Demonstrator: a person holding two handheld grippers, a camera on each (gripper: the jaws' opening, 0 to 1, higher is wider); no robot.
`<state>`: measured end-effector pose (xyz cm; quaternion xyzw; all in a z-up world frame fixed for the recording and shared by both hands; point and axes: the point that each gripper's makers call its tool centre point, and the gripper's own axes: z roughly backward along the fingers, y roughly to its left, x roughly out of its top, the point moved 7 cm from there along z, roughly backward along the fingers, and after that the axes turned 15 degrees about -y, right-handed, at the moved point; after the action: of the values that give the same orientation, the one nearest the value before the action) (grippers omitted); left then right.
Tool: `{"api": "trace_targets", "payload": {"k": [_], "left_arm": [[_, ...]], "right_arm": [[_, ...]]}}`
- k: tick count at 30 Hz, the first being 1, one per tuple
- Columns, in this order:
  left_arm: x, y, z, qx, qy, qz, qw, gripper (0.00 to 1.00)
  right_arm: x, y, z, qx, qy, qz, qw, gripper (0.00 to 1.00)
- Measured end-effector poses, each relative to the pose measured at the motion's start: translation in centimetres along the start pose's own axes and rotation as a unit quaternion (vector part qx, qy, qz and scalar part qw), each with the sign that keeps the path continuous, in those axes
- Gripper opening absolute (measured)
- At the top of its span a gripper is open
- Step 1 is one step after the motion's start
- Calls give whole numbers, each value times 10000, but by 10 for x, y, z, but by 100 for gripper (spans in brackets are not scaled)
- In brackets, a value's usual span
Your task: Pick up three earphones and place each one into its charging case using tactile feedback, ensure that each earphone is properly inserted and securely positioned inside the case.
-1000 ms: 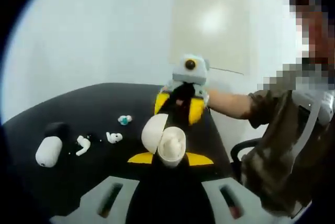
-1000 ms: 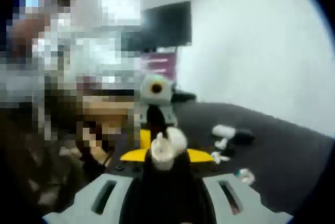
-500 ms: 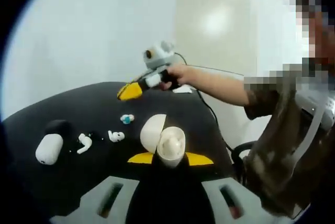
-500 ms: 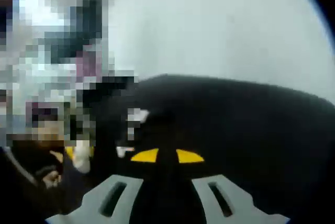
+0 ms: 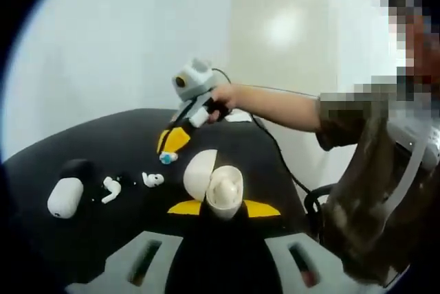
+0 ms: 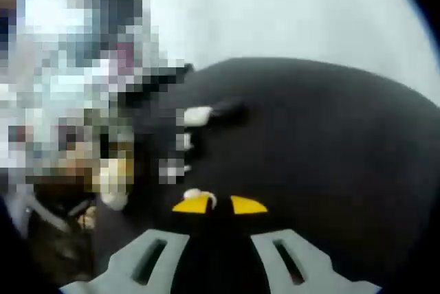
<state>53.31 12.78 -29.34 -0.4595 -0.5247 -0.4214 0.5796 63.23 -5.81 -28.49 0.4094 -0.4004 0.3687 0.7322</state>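
table point(image 5: 103, 136) far side: bare | near: earphones point(image 5: 129, 185), closed case point(image 5: 64, 197)

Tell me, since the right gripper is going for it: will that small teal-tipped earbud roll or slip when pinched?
Probably. The teal-tipped earbud looks tiny and rounded, so it may roll on the black table. The right gripper comes from above; a smooth shell could squirt out.

White charging case point(image 5: 218, 185), white earphones point(image 5: 110, 189), black table point(image 5: 103, 143), yellow-tipped jaws.

The left hand-held gripper point(image 5: 223, 208) has grey jaws with dark slots and yellow tips. The right hand-held gripper point(image 5: 172, 141) matches — a grey body, yellow tips, a black cable trailing behind. The person wears an olive short sleeve point(image 5: 344, 119) — a pale strap point(image 5: 405, 156) crosses the shoulder.
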Motion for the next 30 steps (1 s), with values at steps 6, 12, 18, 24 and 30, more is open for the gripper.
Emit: {"api": "trace_targets", "payload": {"k": [6,12,18,24,30], "left_arm": [[0,0,0,7,-2,-27,10000,18],[0,1,0,40,10,-20,10000,18],[-1,1,0,73,15,-5,10000,18],[-1,2,0,92,17,13,10000,18],[-1,3,0,121,20,-19,9999,18]], "right_arm": [[0,6,-3,-79,246,461,9986,6],[7,7,1,-303,170,1240,9917,5],[28,52,22,-377,-1013,2350,9660,5],[32,122,29,-138,-1661,3889,9061,5],[16,141,10,-671,-758,5741,8125,5]]}}
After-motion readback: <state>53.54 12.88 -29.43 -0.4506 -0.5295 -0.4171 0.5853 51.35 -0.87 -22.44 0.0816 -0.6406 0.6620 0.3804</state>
